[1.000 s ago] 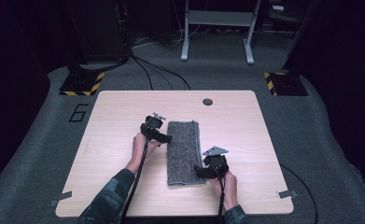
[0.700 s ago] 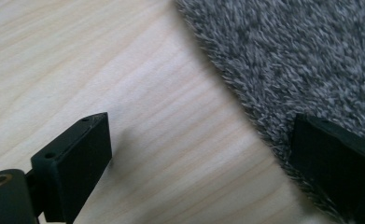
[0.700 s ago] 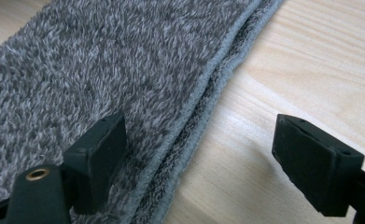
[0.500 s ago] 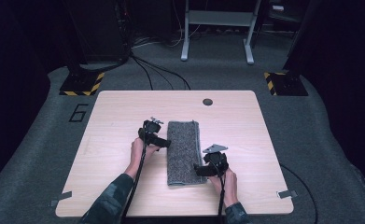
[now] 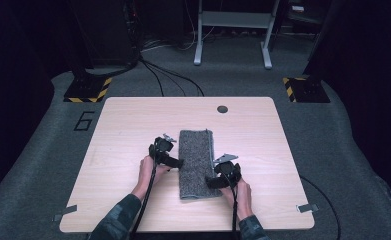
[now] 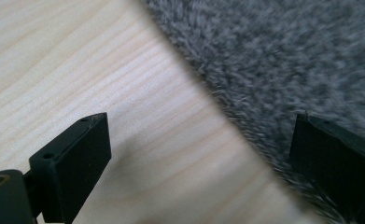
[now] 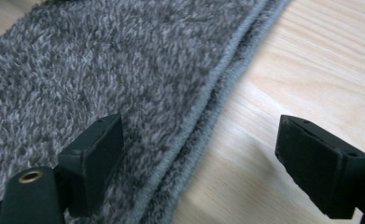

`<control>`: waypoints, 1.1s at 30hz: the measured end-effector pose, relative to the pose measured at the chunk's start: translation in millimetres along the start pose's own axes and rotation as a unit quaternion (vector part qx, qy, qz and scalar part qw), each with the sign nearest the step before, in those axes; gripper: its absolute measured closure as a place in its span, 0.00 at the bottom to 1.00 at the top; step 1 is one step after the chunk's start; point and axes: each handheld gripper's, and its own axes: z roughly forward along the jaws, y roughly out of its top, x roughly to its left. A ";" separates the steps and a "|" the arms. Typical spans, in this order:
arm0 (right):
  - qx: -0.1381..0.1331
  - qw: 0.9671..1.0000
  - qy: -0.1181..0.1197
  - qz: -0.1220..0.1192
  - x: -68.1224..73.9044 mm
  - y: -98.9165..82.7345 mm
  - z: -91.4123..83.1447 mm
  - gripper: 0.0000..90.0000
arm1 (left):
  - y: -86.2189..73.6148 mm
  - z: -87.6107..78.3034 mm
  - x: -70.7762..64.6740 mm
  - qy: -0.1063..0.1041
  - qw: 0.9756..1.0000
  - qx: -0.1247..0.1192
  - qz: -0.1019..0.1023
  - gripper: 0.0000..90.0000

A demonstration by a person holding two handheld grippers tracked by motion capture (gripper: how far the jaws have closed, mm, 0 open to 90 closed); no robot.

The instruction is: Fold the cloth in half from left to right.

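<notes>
A folded grey fleecy towel (image 5: 197, 162) is shown lying lengthwise near the middle of the pale wooden table (image 5: 123, 125). The left gripper (image 5: 175, 163) and right gripper (image 5: 210, 181), both spread wide and empty, are set astride its long edges. Soft, limp cloth is judged best pinched at the hemmed edge.

One grey towel (image 5: 198, 162) is lying folded on one wooden desk (image 5: 133, 120). Two tongs are working at it, the left tongs (image 5: 172, 162) and the right tongs (image 5: 214, 181), each showing two black jaws spread apart. Two hands are holding them, the left hand (image 5: 147, 169) and the right hand (image 5: 239, 192). One dark round hole (image 5: 222, 109) is showing in the desk.
</notes>
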 end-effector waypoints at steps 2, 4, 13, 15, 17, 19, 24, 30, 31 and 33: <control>-0.013 1.000 -0.009 -0.002 -3.2 -1.6 -6.2 0.17 | -2.8 -6.7 -4.4 -0.005 1.000 -0.009 0.005 0.06; -0.017 1.000 -0.012 0.012 -7.3 -4.3 -9.0 0.18 | -7.2 -7.1 -11.6 -0.001 1.000 -0.004 0.019 0.07; -0.019 1.000 -0.023 0.010 -8.9 -13.7 -12.6 0.18 | -22.8 -15.5 -18.8 -0.018 0.999 -0.019 0.025 0.07; -0.012 1.000 -0.020 0.012 -9.3 -15.5 -11.0 0.18 | -28.5 -15.5 -28.0 -0.017 0.999 -0.010 0.045 0.07; -0.012 1.000 -0.018 0.016 -7.2 -18.9 -9.5 0.18 | -34.3 -13.5 -35.0 -0.013 0.998 0.002 0.059 0.07; -0.014 1.000 -0.021 0.014 -4.3 -21.1 -11.3 0.18 | -39.3 -13.7 -36.4 -0.017 0.998 -0.003 0.060 0.07; -0.023 1.000 -0.014 0.004 -0.7 -22.3 -18.0 0.18 | -52.9 -35.5 -42.0 -0.044 0.997 -0.038 0.054 0.08; -0.015 1.000 -0.017 0.006 -7.0 -17.4 -14.0 0.18 | -73.2 -32.8 -62.0 -0.052 0.995 -0.017 0.082 0.08; -0.009 1.000 -0.018 0.003 -7.0 -18.7 -11.7 0.18 | -75.8 -33.7 -62.6 -0.048 0.995 -0.025 0.082 0.07; -0.014 1.000 -0.019 0.006 -6.9 -22.1 -11.9 0.18 | -77.2 -36.1 -63.0 -0.048 0.995 -0.024 0.082 0.08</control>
